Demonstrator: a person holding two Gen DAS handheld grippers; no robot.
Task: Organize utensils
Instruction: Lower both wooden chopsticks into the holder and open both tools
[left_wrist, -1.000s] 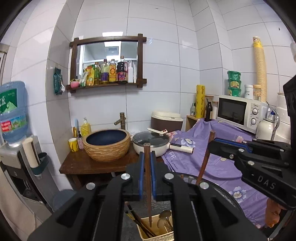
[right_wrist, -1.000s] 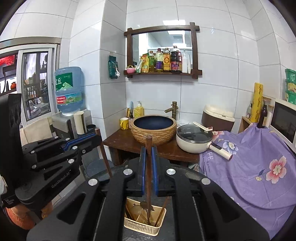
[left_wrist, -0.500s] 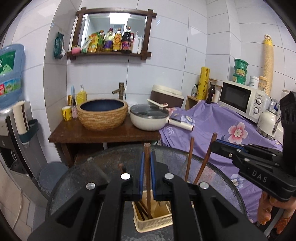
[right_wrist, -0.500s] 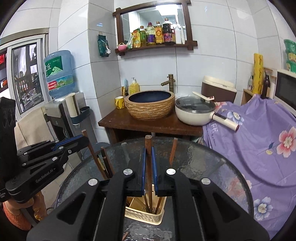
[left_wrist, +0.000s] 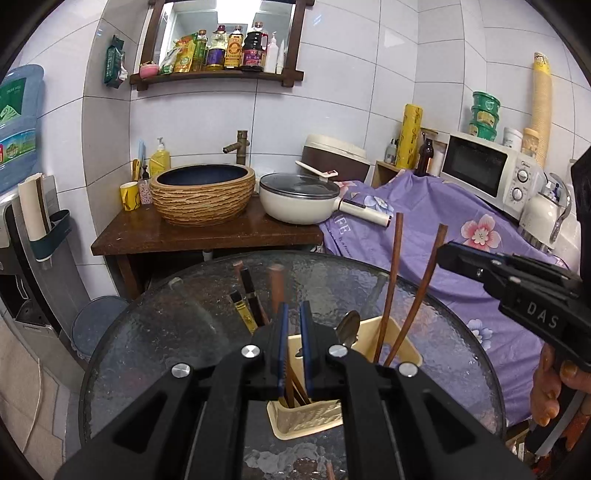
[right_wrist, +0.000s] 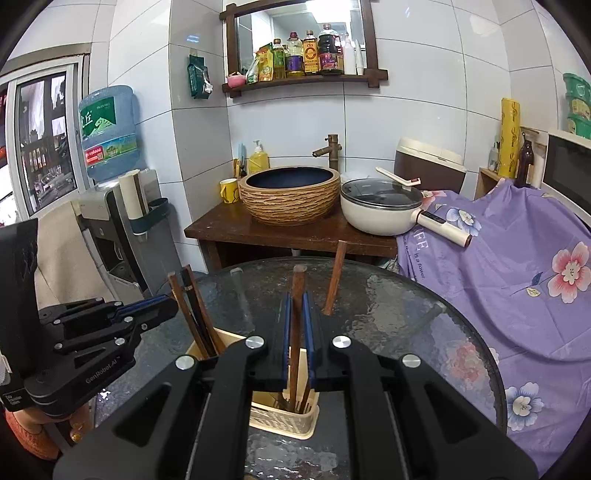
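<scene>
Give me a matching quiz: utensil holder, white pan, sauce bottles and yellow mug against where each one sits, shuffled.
1 utensil holder
2 white pan
3 sauce bottles
4 yellow mug

A wall shelf
B left of the basin
C glass table
D right of the basin

Pairs: 1-C, 2-D, 3-A, 4-B.

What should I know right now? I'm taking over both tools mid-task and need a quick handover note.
Left tool: shut on a wooden chopstick, its top blurred, its lower end inside the cream utensil holder.
Right tool: shut on a second chopstick, also dipped into the holder.
Done: several chopsticks and a spoon already stand in the holder on the glass table.
Left: release both chopsticks, lift clear.
</scene>
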